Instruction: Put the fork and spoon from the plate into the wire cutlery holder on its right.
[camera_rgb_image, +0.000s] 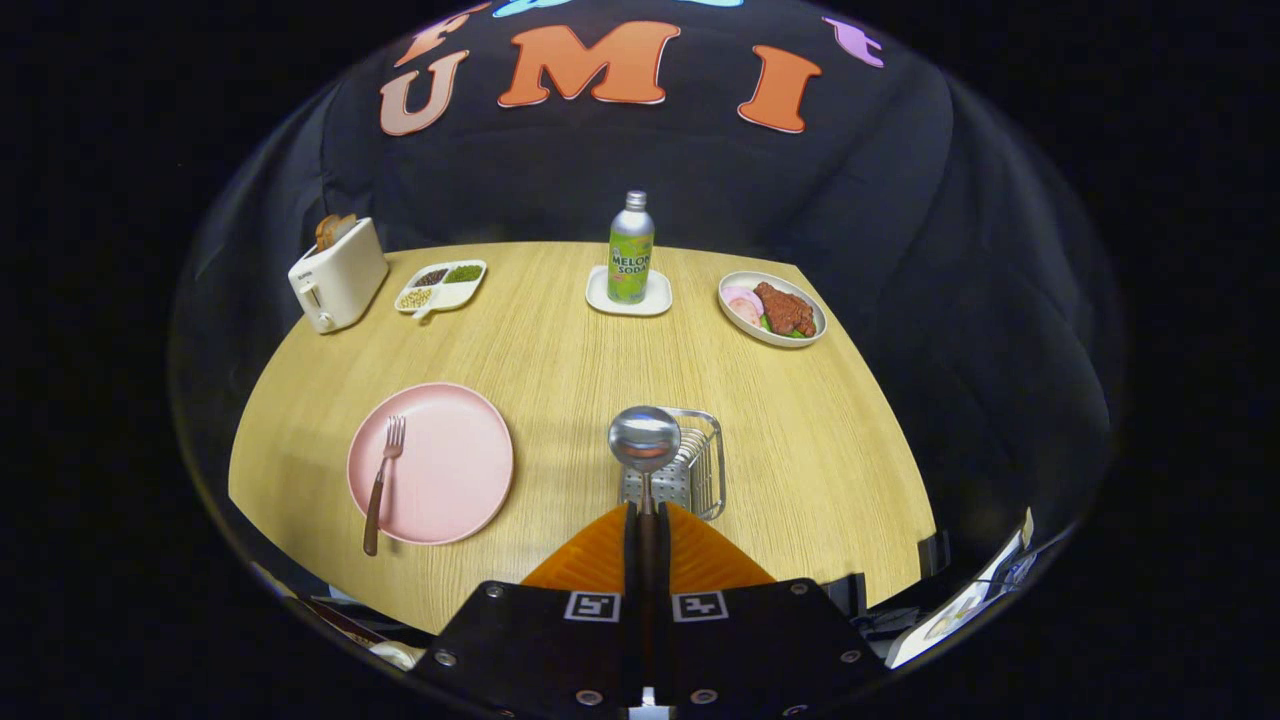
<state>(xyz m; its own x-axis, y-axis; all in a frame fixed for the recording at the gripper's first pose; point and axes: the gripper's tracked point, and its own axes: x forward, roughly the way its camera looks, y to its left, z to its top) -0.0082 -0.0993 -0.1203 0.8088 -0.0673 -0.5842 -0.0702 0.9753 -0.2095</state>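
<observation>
Gripper view: the tongs are clamped on the spoon handle, its bowl raised just ahead of them over the wire cutlery holder. To their left on the bench, the fork lies on the pink plate. Beyond them stands a soda bottle.

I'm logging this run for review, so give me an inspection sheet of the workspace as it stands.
Surface: wooden table, bare patches between items.
Job's things: fork lies on pink plate; spoon gripped, bowl up before wire cutlery holder.
Clutter: toaster, divided dish, soda bottle on coaster, food plate, all beyond.
Grippers: gripper shut on spoon handle.
Cables: nothing seen.
Surroundings: black cloth wall.
</observation>
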